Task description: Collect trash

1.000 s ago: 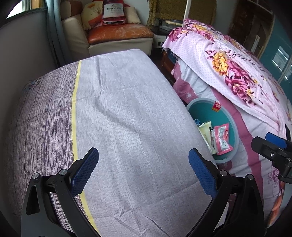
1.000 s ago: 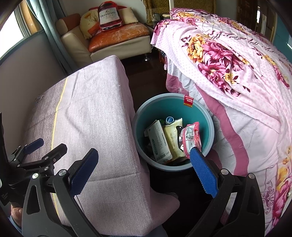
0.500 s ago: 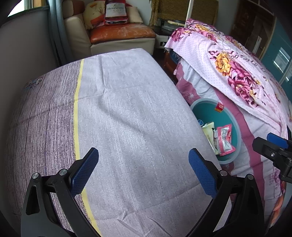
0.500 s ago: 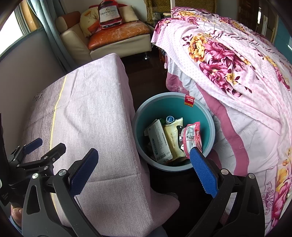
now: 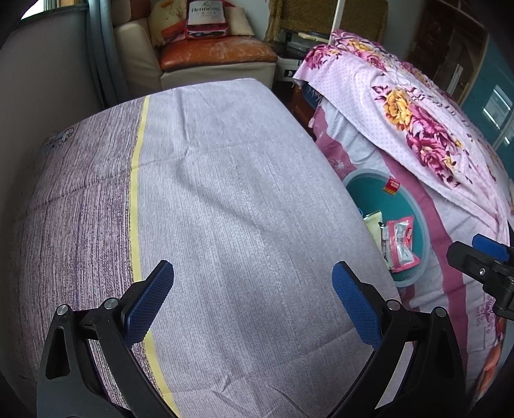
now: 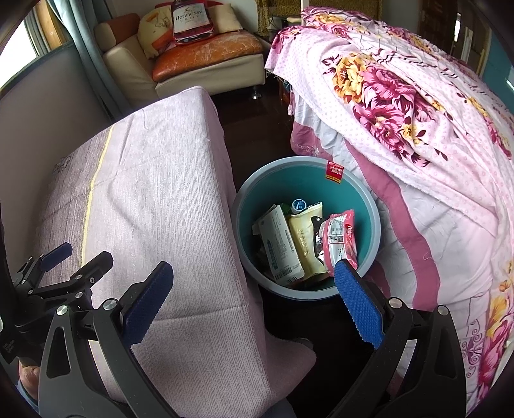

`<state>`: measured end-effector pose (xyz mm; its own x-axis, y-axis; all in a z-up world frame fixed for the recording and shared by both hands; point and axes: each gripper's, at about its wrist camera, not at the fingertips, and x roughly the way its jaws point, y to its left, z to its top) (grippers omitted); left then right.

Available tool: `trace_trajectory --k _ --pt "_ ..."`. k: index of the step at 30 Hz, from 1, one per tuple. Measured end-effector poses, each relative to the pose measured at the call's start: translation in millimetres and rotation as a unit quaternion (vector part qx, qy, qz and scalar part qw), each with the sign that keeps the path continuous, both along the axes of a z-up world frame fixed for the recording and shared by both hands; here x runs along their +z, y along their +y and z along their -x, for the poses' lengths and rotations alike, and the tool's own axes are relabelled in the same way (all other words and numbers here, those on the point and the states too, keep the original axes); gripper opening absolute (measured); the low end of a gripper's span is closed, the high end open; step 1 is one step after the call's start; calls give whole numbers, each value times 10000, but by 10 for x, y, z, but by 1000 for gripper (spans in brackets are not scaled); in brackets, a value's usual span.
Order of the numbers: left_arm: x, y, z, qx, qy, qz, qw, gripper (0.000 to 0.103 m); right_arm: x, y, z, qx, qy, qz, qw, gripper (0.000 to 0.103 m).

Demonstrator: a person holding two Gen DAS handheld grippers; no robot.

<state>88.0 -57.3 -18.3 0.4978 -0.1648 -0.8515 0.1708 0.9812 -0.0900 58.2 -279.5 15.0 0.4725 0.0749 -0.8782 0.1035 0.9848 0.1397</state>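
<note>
Right wrist view: both grippers empty, trash sits in bin

Right wrist view looks down on a teal bin (image 6: 372,222) on the dark floor, wedged between a cloth-covered table (image 6: 154,199) and a floral bed (image 6: 417,128). Trash lies inside the bin: a white pack (image 6: 279,244), a cream pouch (image 6: 305,238), a pink wrapper (image 6: 340,238) leaning against the near-right wall, a small blue cap (image 6: 299,204) behind them. A red label (image 6: 334,172) sits on the bin's far rim. Right gripper (image 6: 252,294) hangs above the near edge of the bin and the table corner, fingers spread wide, nothing between them; its right pad (image 6: 358,308) overlaps the pink wrapper's lower end in the picture, contact unclear. Left gripper (image 6: 77,255) is at the lower left over the table, fingers apart, empty.

Left wrist view: left gripper (image 5: 252,294) hovers over the table cloth (image 5: 231,199), pads spread, holding nothing. The cloth is bare, with a yellow stripe (image 5: 136,205) down its left part. Bin (image 5: 420,225) shows partly past the table's right edge, pink wrapper (image 5: 400,242) inside. Right gripper (image 5: 482,257) pokes in at the right edge. Sofa (image 5: 212,58) with a bottle-shaped cushion (image 5: 205,16) stands at the back.
</note>
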Motion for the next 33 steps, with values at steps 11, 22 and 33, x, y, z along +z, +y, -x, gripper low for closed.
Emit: trace_trajectory --k 11,22,33 --pt "-33 32 -9 -22 40 27 10000 99 35 74 -33 18 22 108 9999 96" --pt "-8 74 24 -13 -4 76 10000 99 111 124 -5 46 -25 197 9998 96" --pt "106 85 105 -19 -154 4 9999 99 214 149 81 26 -166 256 9995 96"
